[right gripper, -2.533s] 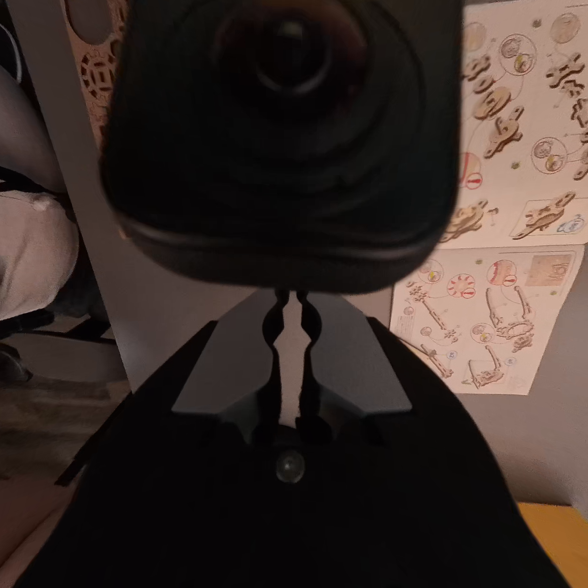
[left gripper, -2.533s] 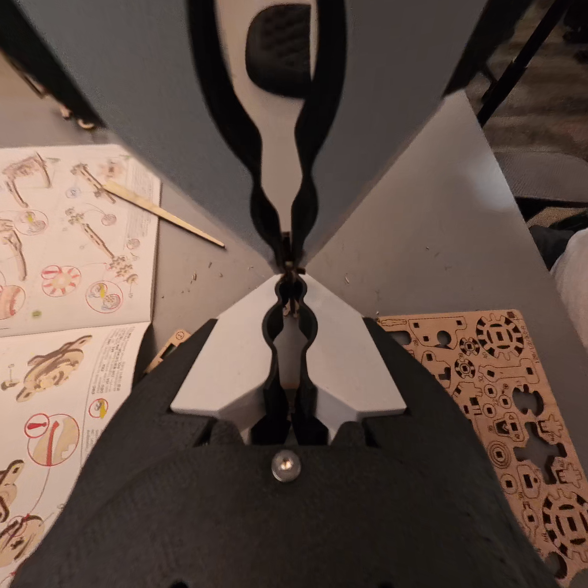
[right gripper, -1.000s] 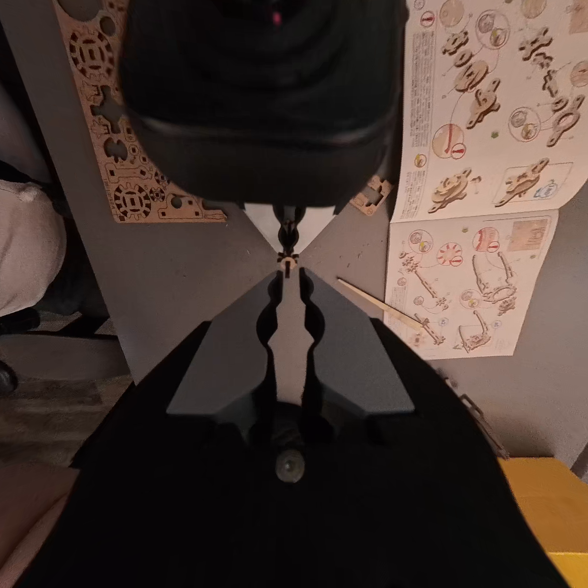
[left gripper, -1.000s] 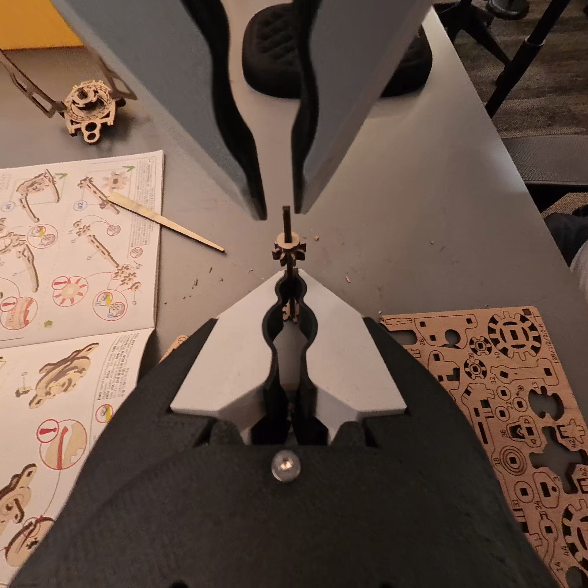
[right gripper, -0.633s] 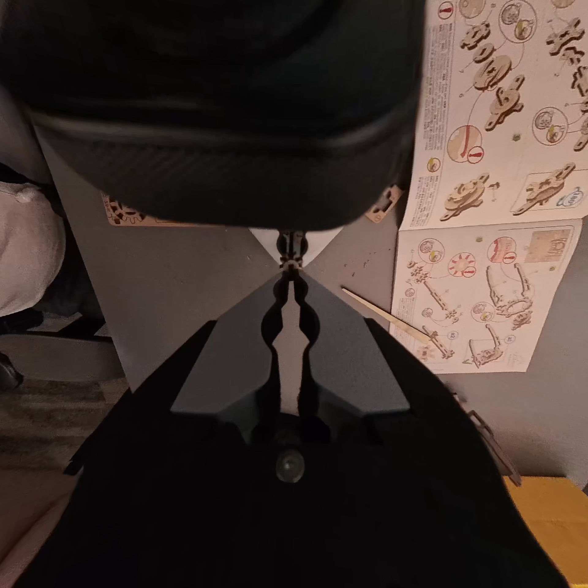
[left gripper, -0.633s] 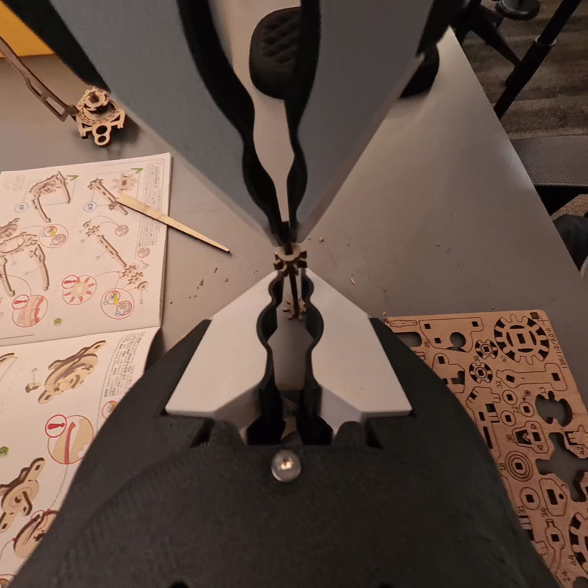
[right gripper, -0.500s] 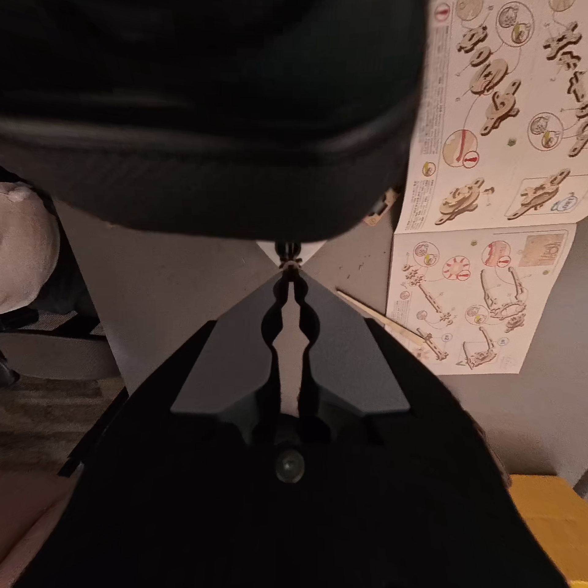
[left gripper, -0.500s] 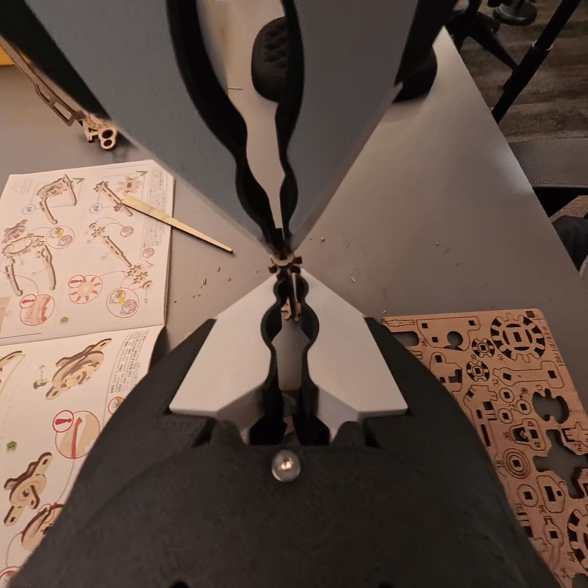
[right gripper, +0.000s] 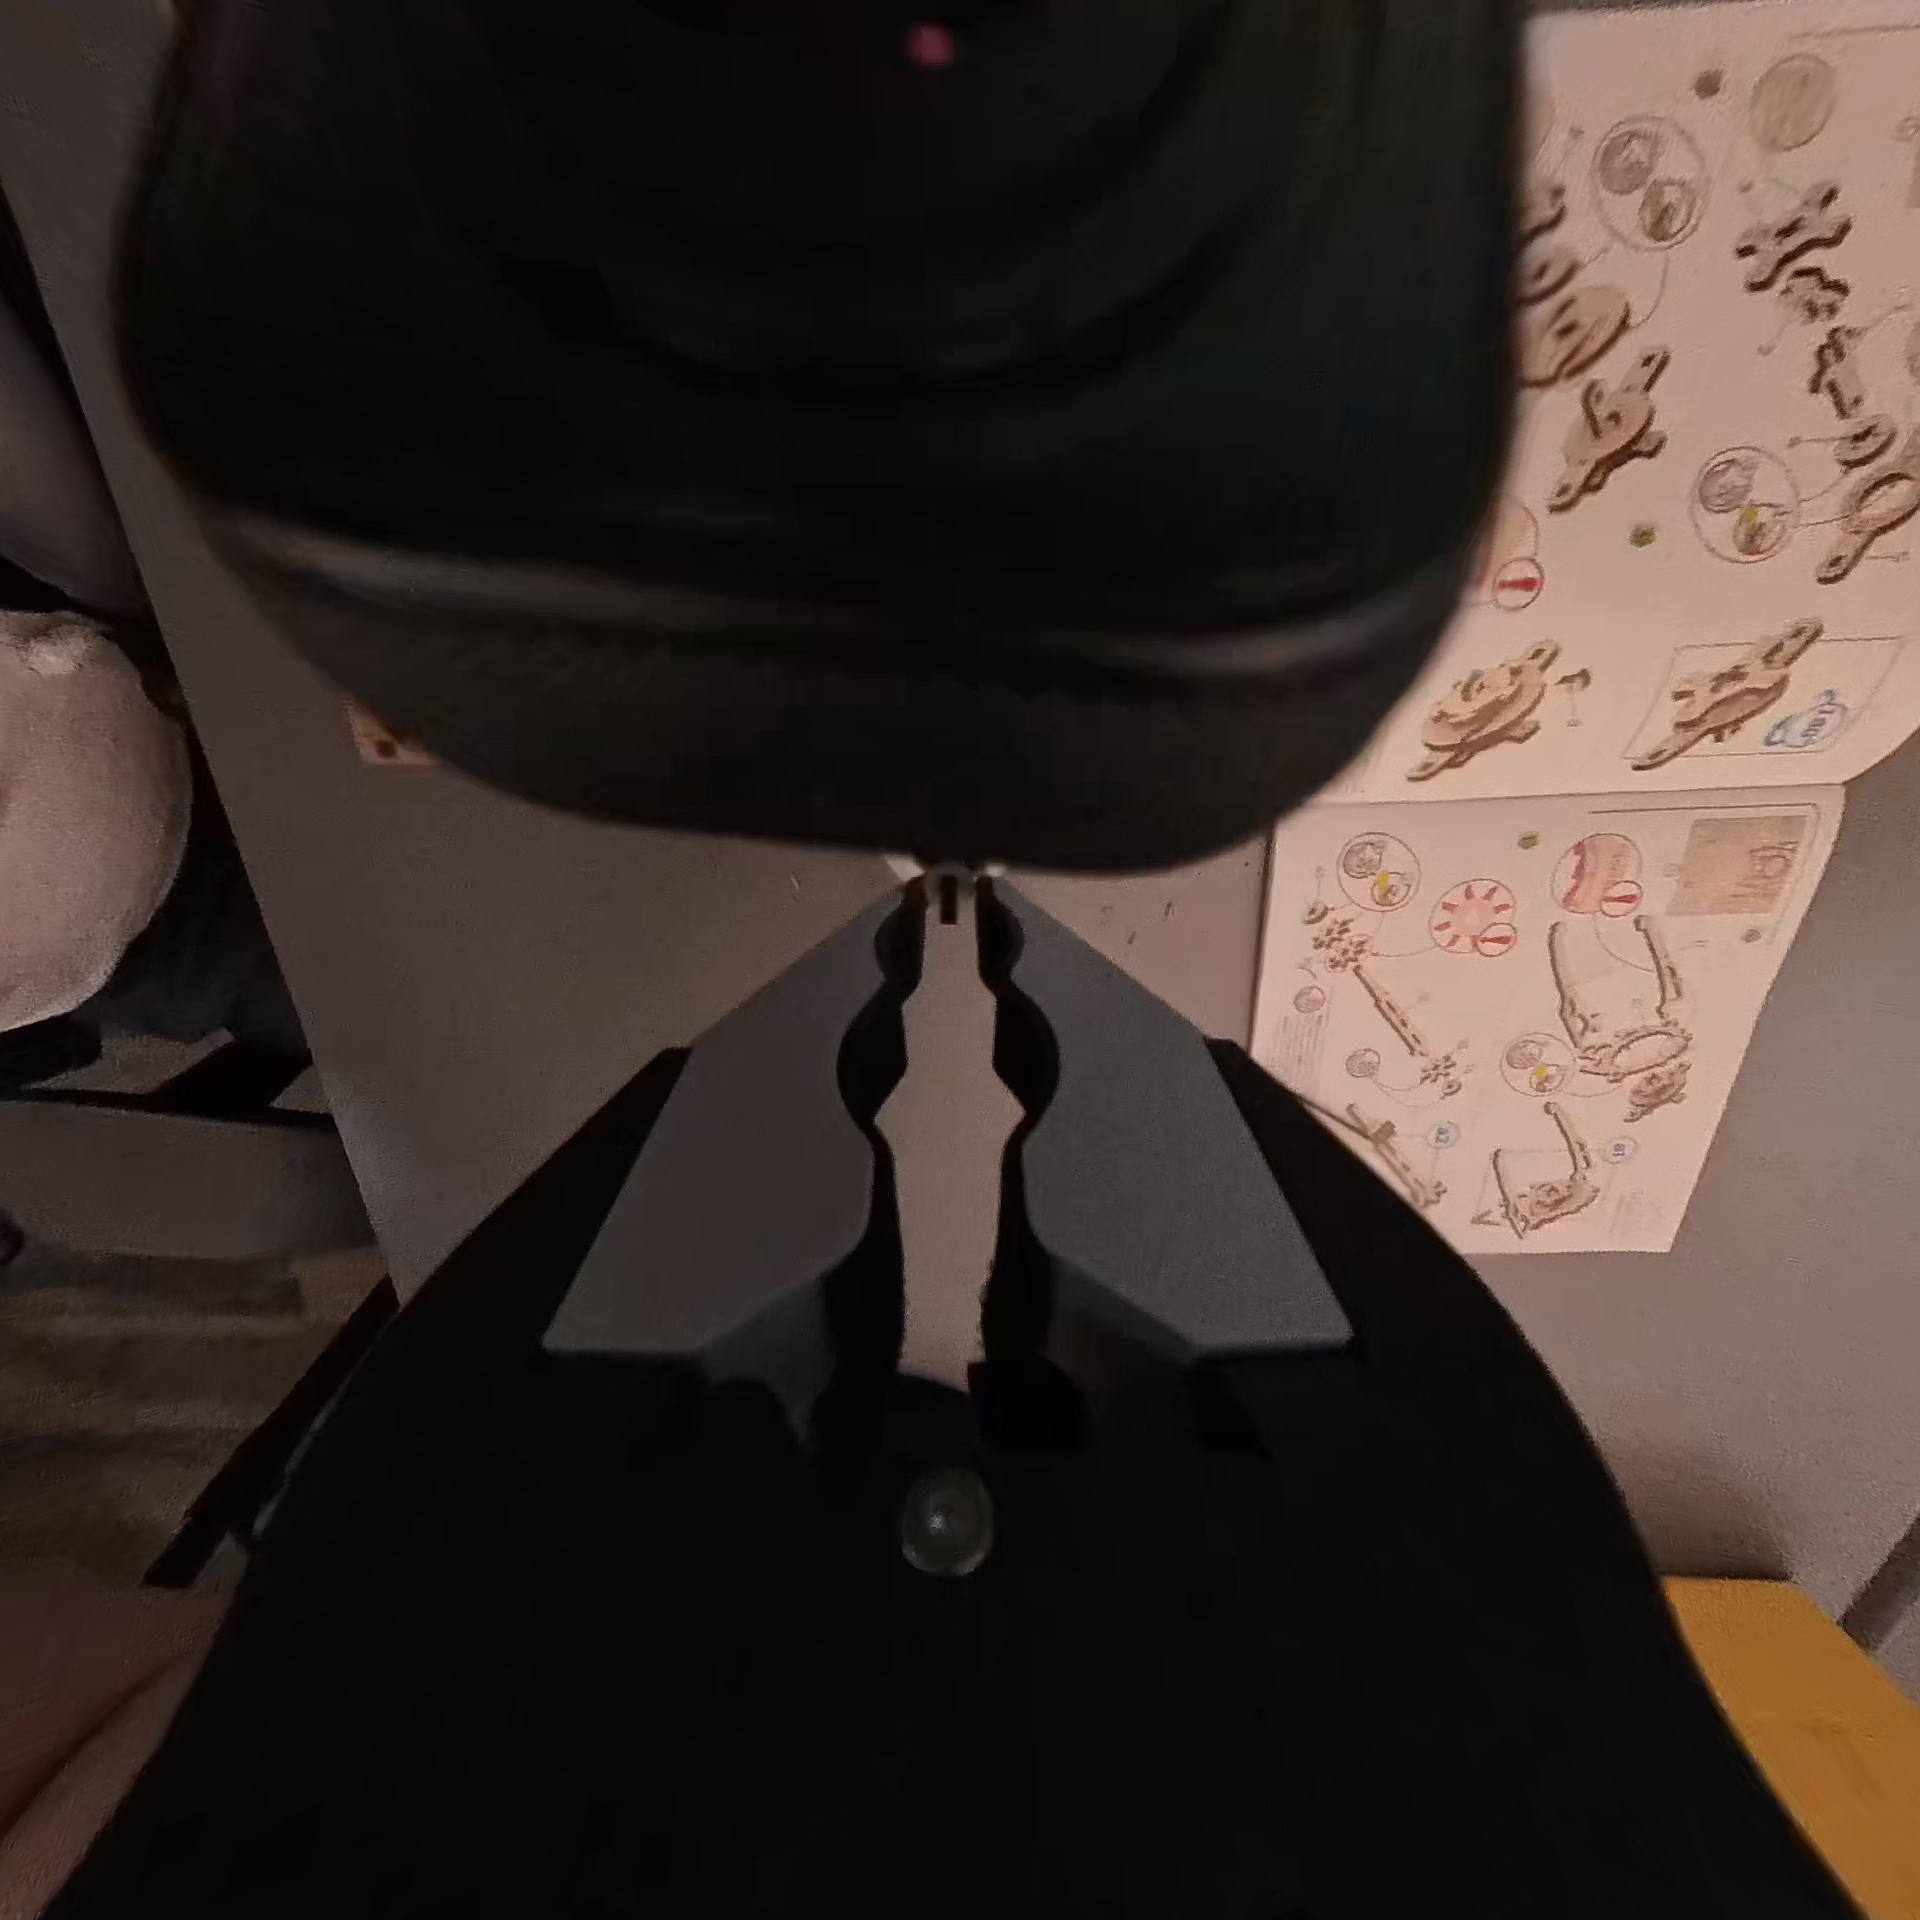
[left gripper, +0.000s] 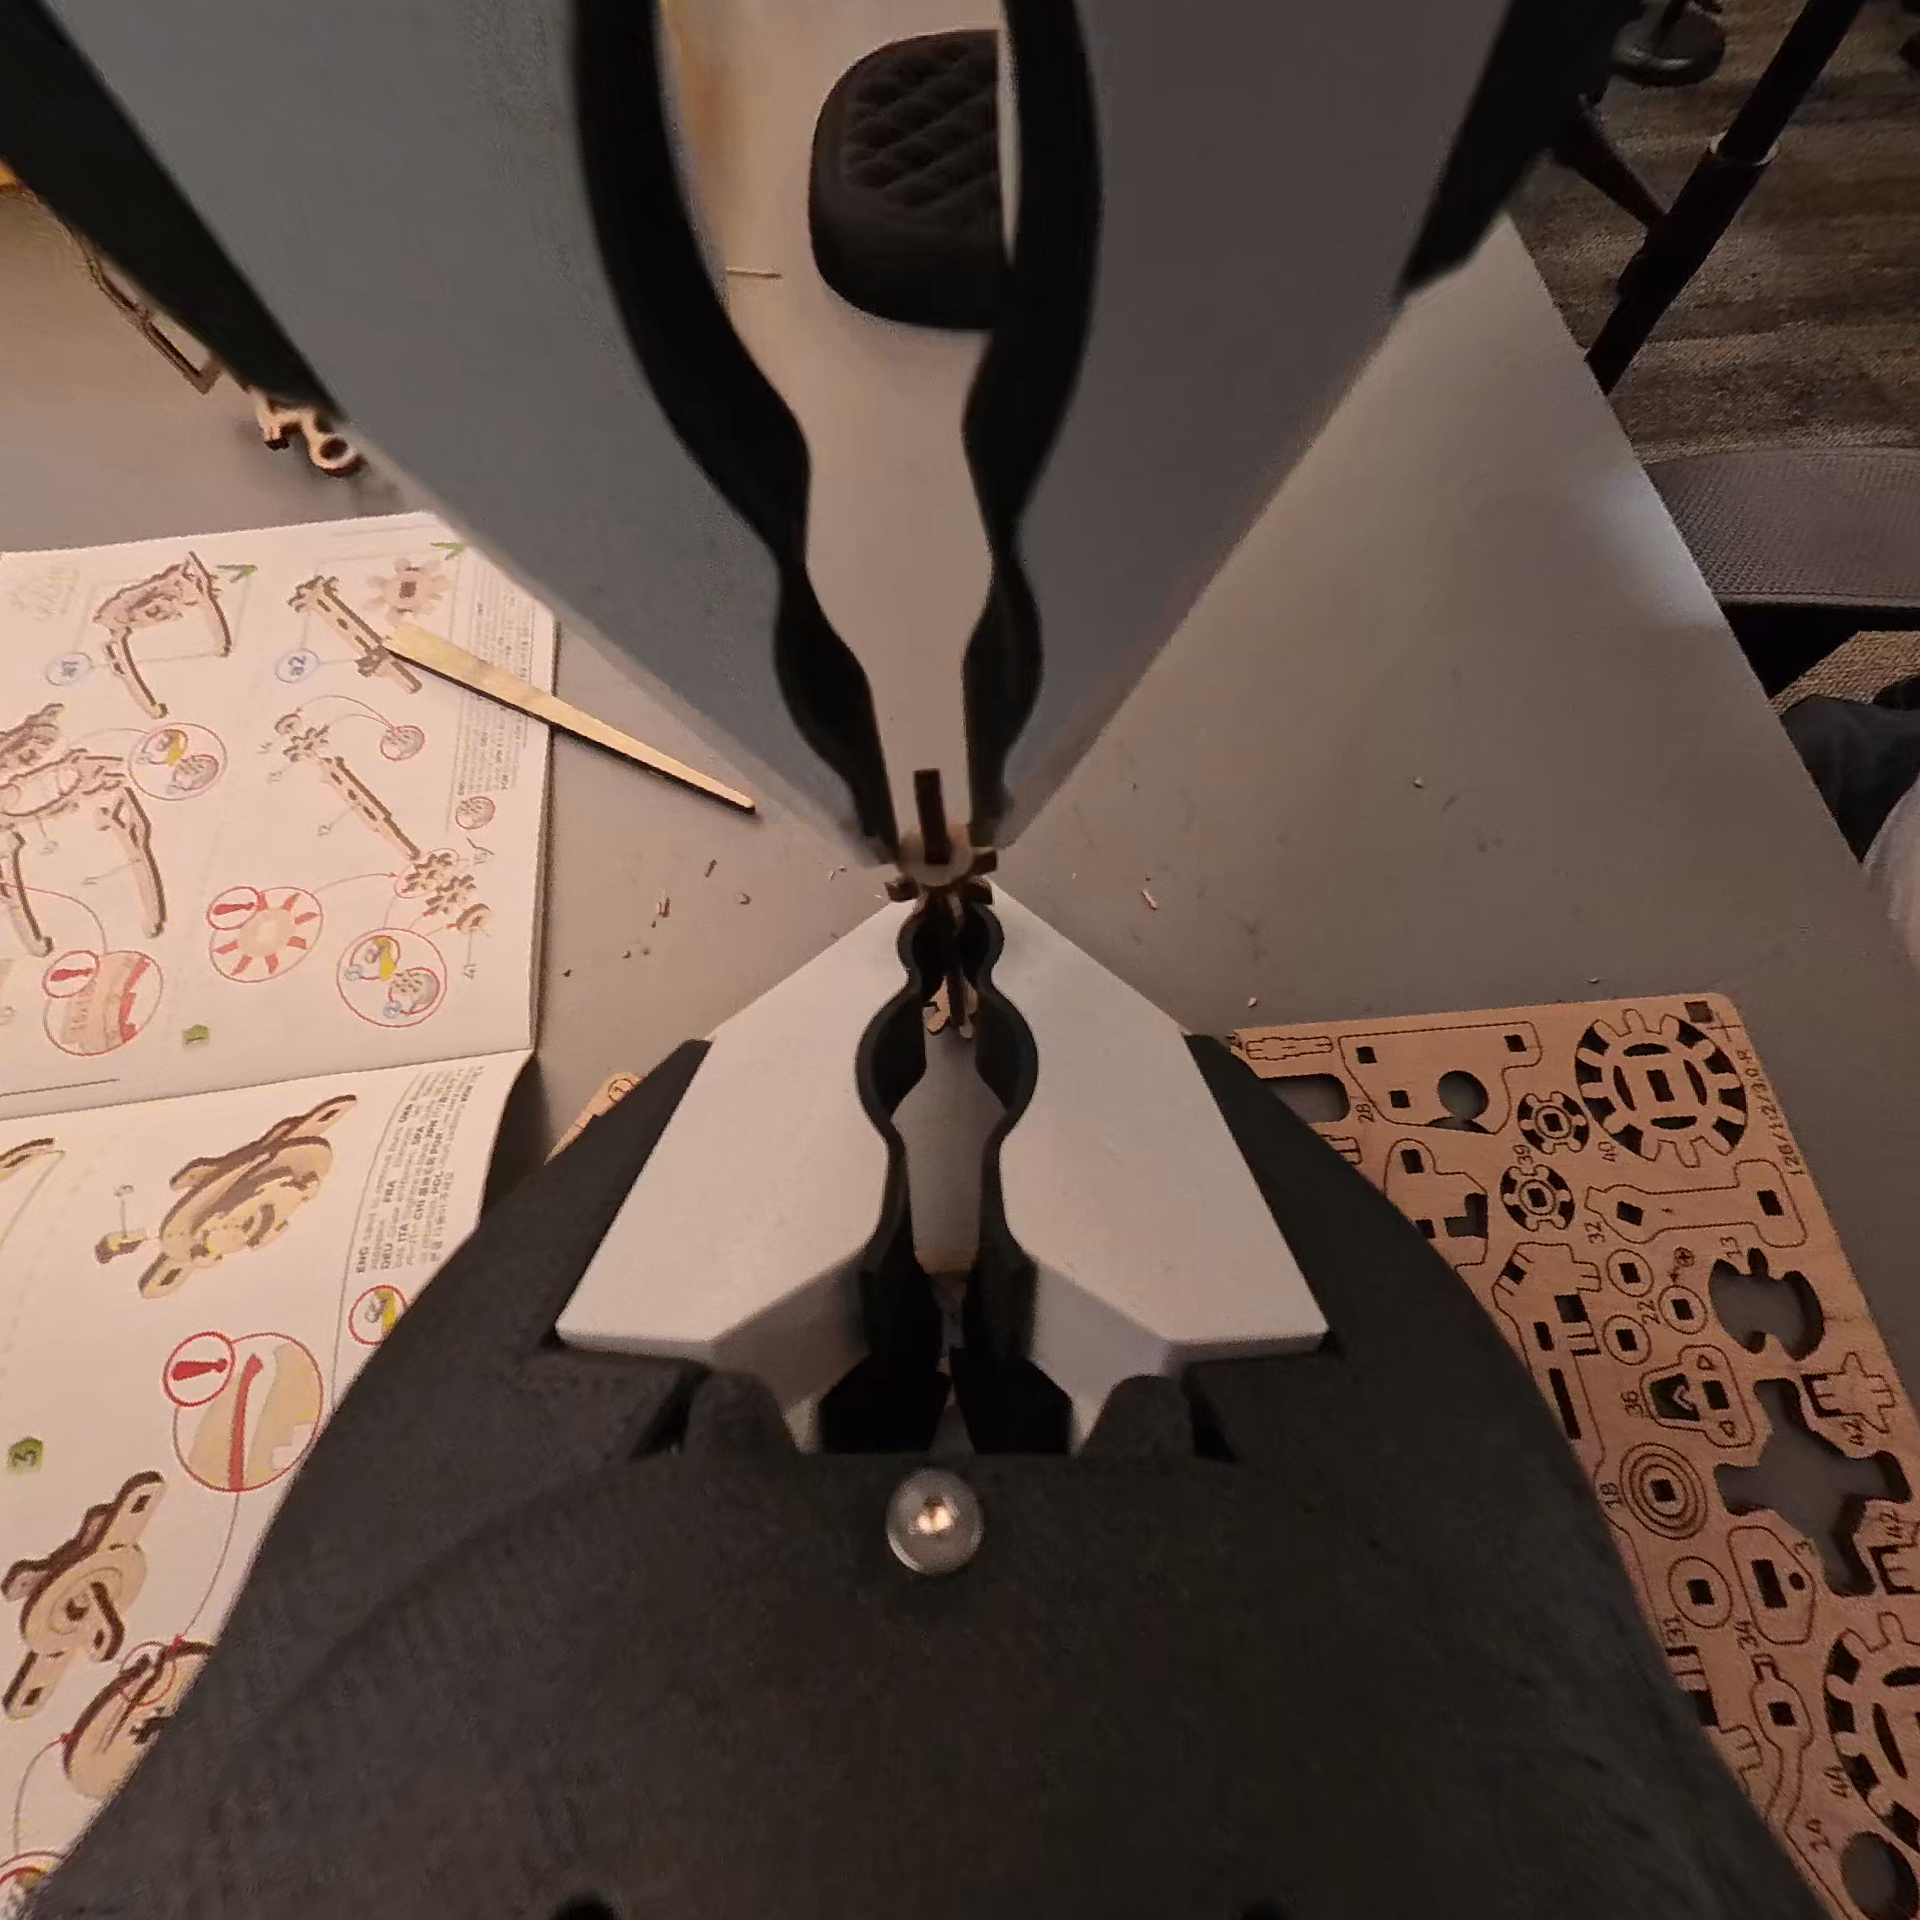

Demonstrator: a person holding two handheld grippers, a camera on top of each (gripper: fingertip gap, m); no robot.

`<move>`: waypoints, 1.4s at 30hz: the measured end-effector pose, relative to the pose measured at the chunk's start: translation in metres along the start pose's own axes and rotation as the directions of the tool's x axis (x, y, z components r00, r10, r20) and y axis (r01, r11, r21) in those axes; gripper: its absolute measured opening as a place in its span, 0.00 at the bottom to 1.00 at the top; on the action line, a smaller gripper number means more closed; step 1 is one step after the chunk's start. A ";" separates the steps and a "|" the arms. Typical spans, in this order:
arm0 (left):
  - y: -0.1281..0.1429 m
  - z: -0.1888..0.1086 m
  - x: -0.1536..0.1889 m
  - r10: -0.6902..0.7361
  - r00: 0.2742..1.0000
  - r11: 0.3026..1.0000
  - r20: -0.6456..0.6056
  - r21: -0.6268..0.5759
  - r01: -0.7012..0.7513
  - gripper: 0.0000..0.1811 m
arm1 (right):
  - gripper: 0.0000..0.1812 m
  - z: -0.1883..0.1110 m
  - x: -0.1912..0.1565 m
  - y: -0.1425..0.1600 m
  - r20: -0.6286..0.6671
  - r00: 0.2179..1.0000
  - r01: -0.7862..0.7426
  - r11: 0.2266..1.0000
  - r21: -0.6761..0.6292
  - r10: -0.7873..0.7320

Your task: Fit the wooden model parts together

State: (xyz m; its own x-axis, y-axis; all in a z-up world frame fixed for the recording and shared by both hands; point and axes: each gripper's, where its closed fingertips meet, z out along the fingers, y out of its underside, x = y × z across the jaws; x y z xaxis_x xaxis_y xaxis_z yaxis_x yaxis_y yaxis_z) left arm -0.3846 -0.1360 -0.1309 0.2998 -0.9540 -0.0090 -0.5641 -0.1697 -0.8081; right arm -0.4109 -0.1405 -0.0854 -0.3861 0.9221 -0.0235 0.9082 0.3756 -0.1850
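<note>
— Where are the grippers?

— Tip to tip at the frame centre. The left gripper (left gripper: 943, 925) comes up from the bottom of its view, jaws pinching the dark wooden axle (left gripper: 928, 821). The right gripper (left gripper: 935, 831) reaches down from the top, its jaws a little apart around the axle's free end, tips at the small gear (left gripper: 940, 868).

— And the gear?

— Threaded on the axle, sitting just above the left fingertips.

— Compared with half a second ago?

— The right jaws were pressed onto the axle then; now they have parted. The gear sits where it was.

— Around them?

— Grey table (left gripper: 1351, 727). An instruction sheet (left gripper: 260, 831) lies at centre left with a thin wooden stick (left gripper: 571, 717) across its corner; a laser-cut parts sheet (left gripper: 1662, 1299) lies at lower right.

— The right wrist view?

— Dark; the left gripper's body (right gripper: 810, 416) fills the upper half.
</note>
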 end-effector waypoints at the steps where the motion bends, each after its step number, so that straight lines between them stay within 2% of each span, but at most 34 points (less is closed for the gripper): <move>1: 0.000 0.000 0.000 -0.001 1.000 1.000 -0.001 0.000 0.001 0.00 | 0.05 0.001 -0.001 0.000 0.002 1.000 0.001 1.000 -0.010 -0.001; 6: 0.000 0.000 0.000 0.001 1.000 1.000 0.002 -0.001 -0.001 0.00 | 0.01 -0.004 0.000 -0.004 -0.014 1.000 0.005 1.000 0.011 -0.005; 21: 0.000 0.000 0.000 0.001 1.000 1.000 -0.001 0.002 -0.001 0.00 | 0.01 -0.001 -0.001 0.000 -0.006 1.000 -0.012 0.999 -0.052 0.011; 31: 0.000 0.000 0.000 0.000 1.000 1.000 -0.002 0.002 0.000 0.00 | 0.01 0.002 -0.001 -0.003 -0.007 1.000 -0.012 1.000 -0.014 0.012; 33: 0.000 0.000 0.000 0.004 1.000 1.000 0.000 0.000 -0.004 0.00 | 0.01 0.000 -0.001 0.002 -0.018 1.000 -0.002 0.999 -0.044 0.001; 35: 0.000 0.000 0.000 0.005 1.000 1.000 -0.002 0.002 -0.005 0.00 | 0.01 -0.002 -0.002 -0.004 -0.033 0.999 0.020 1.000 -0.003 -0.020; 37: 0.000 0.000 0.000 0.004 1.000 1.000 0.000 0.001 -0.004 0.00 | 0.01 0.003 -0.002 -0.003 -0.007 1.000 -0.012 1.000 -0.011 0.012; 38: 0.000 0.001 0.000 0.004 1.000 1.000 0.002 0.000 -0.004 0.00 | 0.01 0.001 -0.001 0.004 -0.014 1.000 -0.007 0.998 -0.056 0.007; 40: 0.000 0.000 0.000 0.003 1.000 1.000 -0.001 0.002 -0.003 0.00 | 0.01 -0.007 -0.001 -0.001 -0.034 0.999 0.007 1.000 -0.009 -0.007; 42: 0.000 0.000 0.000 0.002 1.000 1.000 -0.003 0.002 -0.002 0.00 | 0.02 0.003 -0.002 -0.001 -0.017 1.000 -0.001 1.000 -0.013 0.000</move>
State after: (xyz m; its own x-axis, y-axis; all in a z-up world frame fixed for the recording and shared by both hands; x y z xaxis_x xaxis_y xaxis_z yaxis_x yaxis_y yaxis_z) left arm -0.3844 -0.1361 -0.1312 0.2965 -0.9550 -0.0093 -0.5635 -0.1670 -0.8091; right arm -0.4112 -0.1424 -0.0877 -0.3830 0.9237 -0.0067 0.9104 0.3763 -0.1720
